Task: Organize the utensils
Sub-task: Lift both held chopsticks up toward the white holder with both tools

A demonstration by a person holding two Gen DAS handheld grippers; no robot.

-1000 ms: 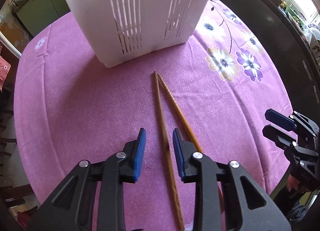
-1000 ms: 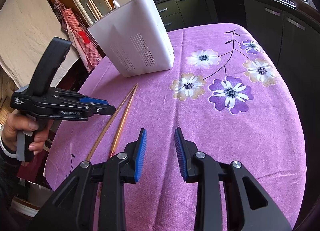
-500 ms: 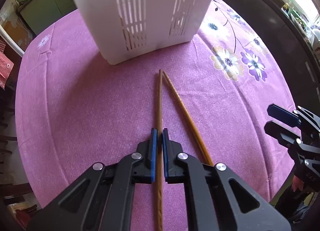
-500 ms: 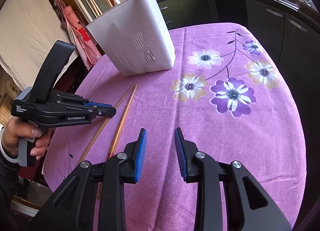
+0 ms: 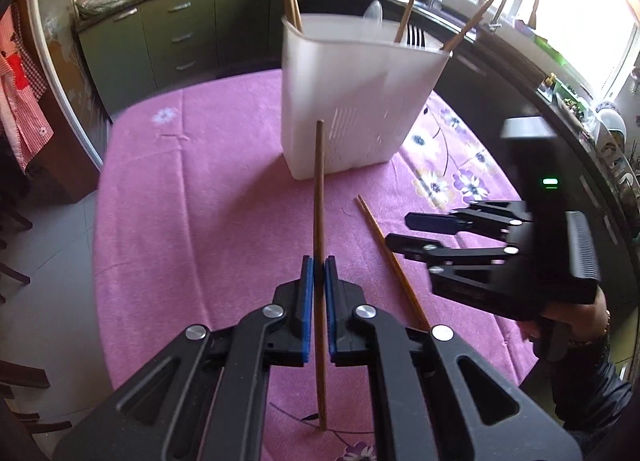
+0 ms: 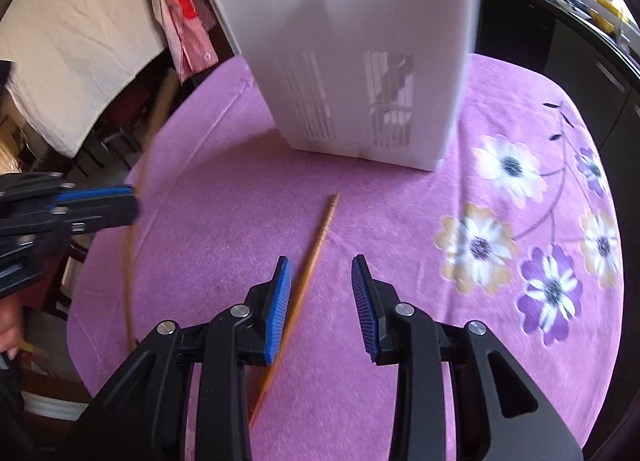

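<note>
Left tool (image 5: 316,273) grips chopstick (image 5: 319,197) | cloth edge (image 5: 100,229) nearby

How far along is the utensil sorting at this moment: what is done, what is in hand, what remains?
Done: the white holder already has several chopsticks, a fork and a spoon standing in it.
In hand: the left gripper is shut on the dark chopstick, lifted off the pink tablecloth.
Left: the lighter chopstick lies on the cloth, and the open right gripper hovers over it without gripping.
</note>
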